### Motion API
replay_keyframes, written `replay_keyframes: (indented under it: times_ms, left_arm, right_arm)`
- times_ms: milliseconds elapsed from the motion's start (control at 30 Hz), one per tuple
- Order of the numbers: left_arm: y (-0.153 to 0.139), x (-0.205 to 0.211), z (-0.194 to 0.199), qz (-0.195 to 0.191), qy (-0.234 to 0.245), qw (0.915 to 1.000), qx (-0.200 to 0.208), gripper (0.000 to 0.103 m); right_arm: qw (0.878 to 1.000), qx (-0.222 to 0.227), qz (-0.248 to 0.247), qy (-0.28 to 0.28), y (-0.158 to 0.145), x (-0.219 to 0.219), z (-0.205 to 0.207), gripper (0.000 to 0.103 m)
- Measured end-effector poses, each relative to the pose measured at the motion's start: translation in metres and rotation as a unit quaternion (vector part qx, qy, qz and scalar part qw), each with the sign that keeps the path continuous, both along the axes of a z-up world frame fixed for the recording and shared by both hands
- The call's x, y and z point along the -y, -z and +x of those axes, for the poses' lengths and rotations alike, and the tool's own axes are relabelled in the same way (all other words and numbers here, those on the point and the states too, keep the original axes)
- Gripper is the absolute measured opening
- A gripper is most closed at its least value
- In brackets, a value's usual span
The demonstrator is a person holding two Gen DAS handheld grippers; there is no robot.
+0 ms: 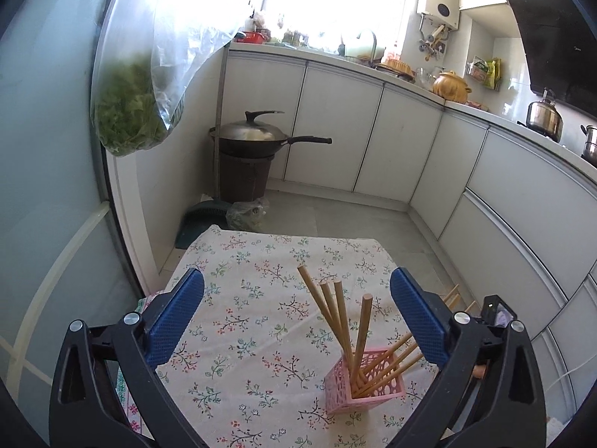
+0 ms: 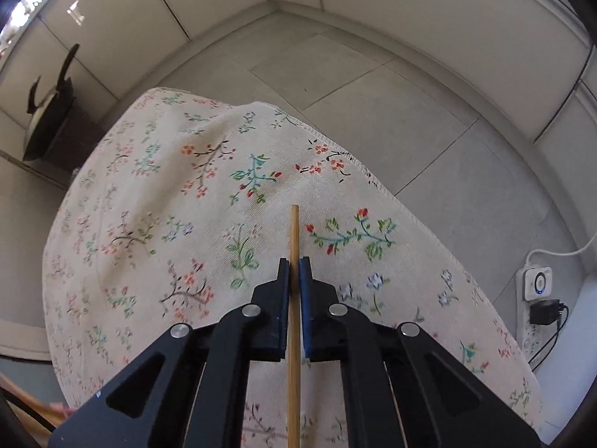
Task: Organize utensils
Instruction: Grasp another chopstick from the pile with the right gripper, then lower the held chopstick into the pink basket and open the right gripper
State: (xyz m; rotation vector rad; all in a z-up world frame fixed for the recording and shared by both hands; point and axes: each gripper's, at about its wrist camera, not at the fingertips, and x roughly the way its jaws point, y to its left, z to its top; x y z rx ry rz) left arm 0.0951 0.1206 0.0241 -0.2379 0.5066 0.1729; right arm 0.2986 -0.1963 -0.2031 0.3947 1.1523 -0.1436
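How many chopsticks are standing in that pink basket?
7 visible: four lean left or upright in the pink basket, three slant right behind the left gripper's finger. More may be hidden. Another chopstick is in the right gripper.
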Motion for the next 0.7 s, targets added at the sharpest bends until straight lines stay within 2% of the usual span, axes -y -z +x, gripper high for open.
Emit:
replay_keyframes:
  times_ms: [300, 467, 700]
  left_arm:
    - [-0.004, 0.003, -0.009, 0.008, 0.006, 0.9999, 0.006, 0.096]
    - [-0.003, 0.003, -0.009, 0.006, 0.006, 1.0000, -0.001, 0.096]
    - [-0.004, 0.000, -0.010, -0.006, 0.008, 0.9999, 0.000, 0.096]
  right_arm:
    - [0.995, 0.066, 0.026, -0.069, -0.070, -0.013, -0.073, 0.006]
    - [0.985, 0.120, 0.031, -0.122, -0.127, -0.019, -0.126, 0.006]
    - [0.974, 0.165, 0.048, -0.147, -0.194, -0.015, -0.172, 0.006]
